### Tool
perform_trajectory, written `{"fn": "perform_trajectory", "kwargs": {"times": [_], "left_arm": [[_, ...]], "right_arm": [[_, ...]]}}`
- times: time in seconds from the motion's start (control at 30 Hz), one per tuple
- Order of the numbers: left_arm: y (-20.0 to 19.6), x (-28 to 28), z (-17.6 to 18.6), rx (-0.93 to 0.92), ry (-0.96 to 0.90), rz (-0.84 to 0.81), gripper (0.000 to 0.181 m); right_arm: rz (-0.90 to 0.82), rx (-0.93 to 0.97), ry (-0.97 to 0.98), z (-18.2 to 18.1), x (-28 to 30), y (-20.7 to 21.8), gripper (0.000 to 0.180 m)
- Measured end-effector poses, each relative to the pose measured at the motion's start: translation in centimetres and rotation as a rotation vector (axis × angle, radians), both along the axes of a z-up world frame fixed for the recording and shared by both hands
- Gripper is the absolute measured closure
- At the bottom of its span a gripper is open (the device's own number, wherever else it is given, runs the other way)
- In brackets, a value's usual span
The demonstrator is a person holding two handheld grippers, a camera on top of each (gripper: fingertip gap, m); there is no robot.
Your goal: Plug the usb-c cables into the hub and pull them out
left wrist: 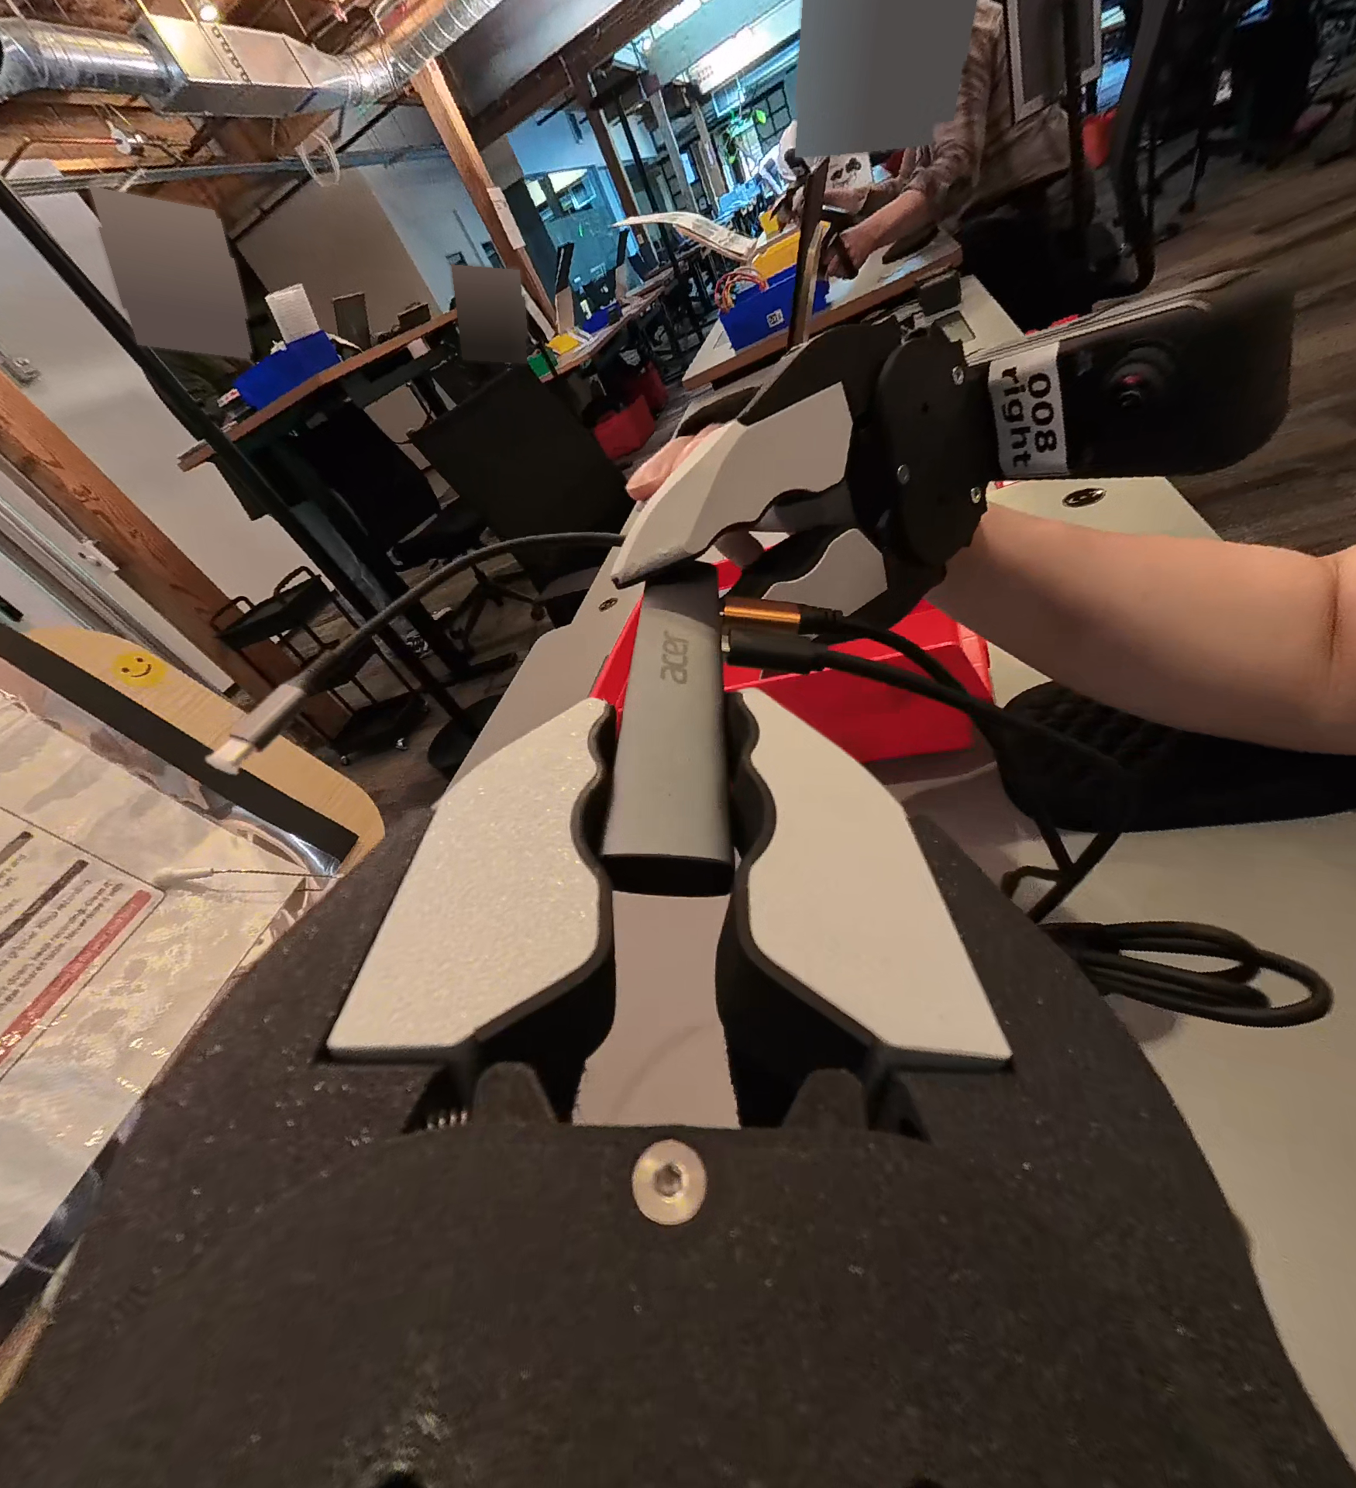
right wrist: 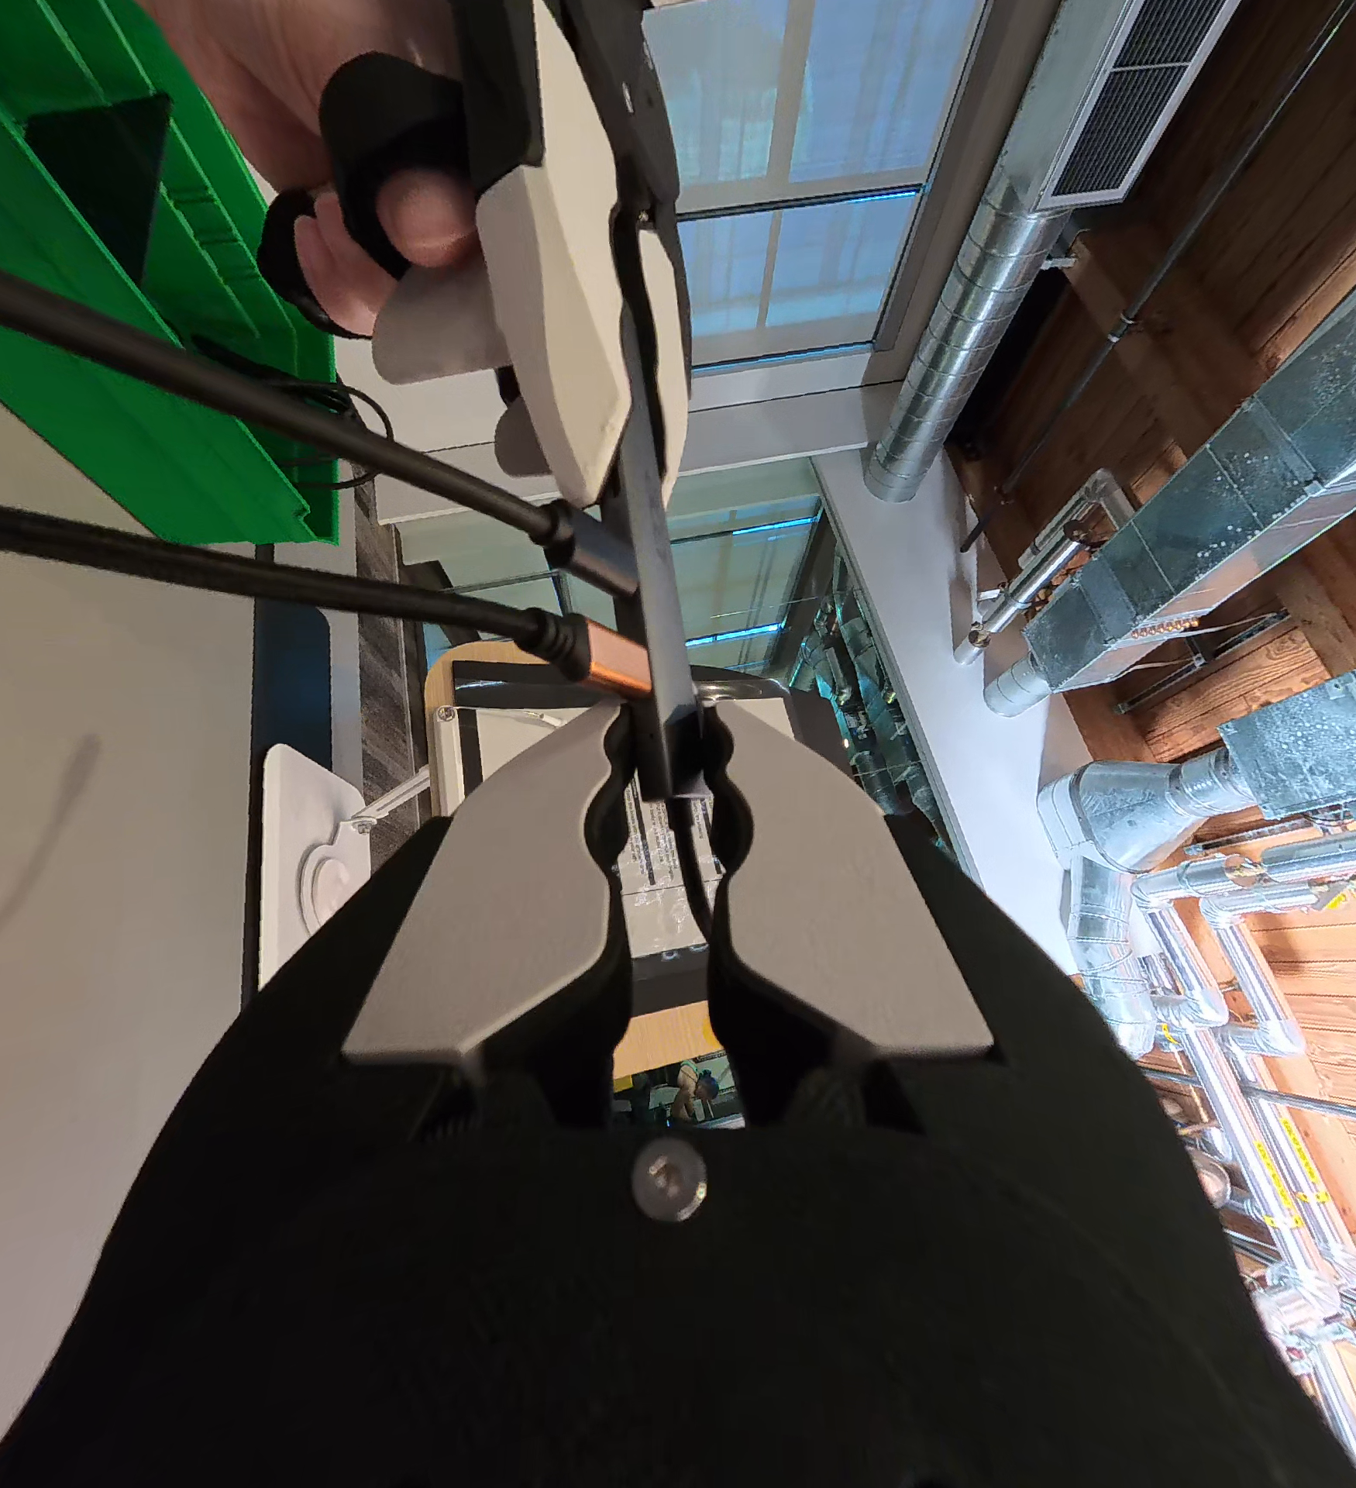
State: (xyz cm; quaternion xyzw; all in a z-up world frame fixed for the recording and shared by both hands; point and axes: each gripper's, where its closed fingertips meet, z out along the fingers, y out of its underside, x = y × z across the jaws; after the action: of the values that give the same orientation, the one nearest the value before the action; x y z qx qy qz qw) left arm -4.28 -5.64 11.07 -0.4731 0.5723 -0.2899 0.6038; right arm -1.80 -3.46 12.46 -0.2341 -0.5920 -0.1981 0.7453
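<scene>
Above grey table (left wrist: 1262, 1127), both grippers (left wrist: 671, 793) (right wrist: 663, 777) clamp cabled hub (left wrist: 671, 725)

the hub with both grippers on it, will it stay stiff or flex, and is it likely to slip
The hub looks like a straight, hard-shelled grey bar, so it probably stays rigid between the left gripper and right gripper. Its smooth finish could slide along the pads. The two plugged cables hang off one side and may twist it.
</scene>
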Motion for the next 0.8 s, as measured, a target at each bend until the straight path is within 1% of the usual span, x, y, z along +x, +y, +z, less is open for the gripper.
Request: {"fn": "perform_trajectory", "kwargs": {"times": [0.03,0.17,0.3,0.43,0.53,0.6,0.67,0.7,0.73,0.77,0.8], "left_arm": [[0.1,0.0,0.0,0.006,0.005,0.009,0.156],[0.3,0.1,0.4,0.122,0.016,0.083,0.156],[0.5,0.0,1.7,0.361,0.007,0.234,0.156],[0.5,-1.2,3.4,0.511,-0.035,0.351,0.156],[1.4,-2.8,4.7,0.611,-0.062,0.486,0.157],[1.9,-4.0,5.5,0.656,-0.081,0.569,0.156],[2.1,-4.9,6.2,0.689,-0.107,0.632,0.156],[2.2,-5.2,6.4,0.694,-0.116,0.651,0.156],[2.1,-5.3,6.6,0.695,-0.130,0.660,0.156],[2.1,-5.4,6.7,0.687,-0.142,0.662,0.156],[2.1,-5.3,6.8,0.675,-0.150,0.660,0.156]], "right_arm": [[-0.003,0.000,0.000,0.0,0.0,0.1,0.163],[-0.035,0.046,0.028,0.4,0.3,0.5,0.162],[-0.083,0.127,0.097,1.9,1.0,0.7,0.160],[-0.116,0.161,0.212,3.8,2.6,0.7,0.162],[-0.128,0.146,0.357,6.0,3.9,0.1,0.163],[-0.051,0.095,0.548,8.1,4.2,-1.4,0.163],[0.133,-0.025,0.790,9.7,3.8,-3.7,0.163],[0.257,-0.112,0.869,9.9,2.9,-4.7,0.163],[0.353,-0.199,0.894,9.6,1.6,-5.4,0.162],[0.379,-0.255,0.909,9.1,0.4,-5.4,0.161],[0.371,-0.289,0.908,8.4,-0.7,-5.1,0.159]]}}
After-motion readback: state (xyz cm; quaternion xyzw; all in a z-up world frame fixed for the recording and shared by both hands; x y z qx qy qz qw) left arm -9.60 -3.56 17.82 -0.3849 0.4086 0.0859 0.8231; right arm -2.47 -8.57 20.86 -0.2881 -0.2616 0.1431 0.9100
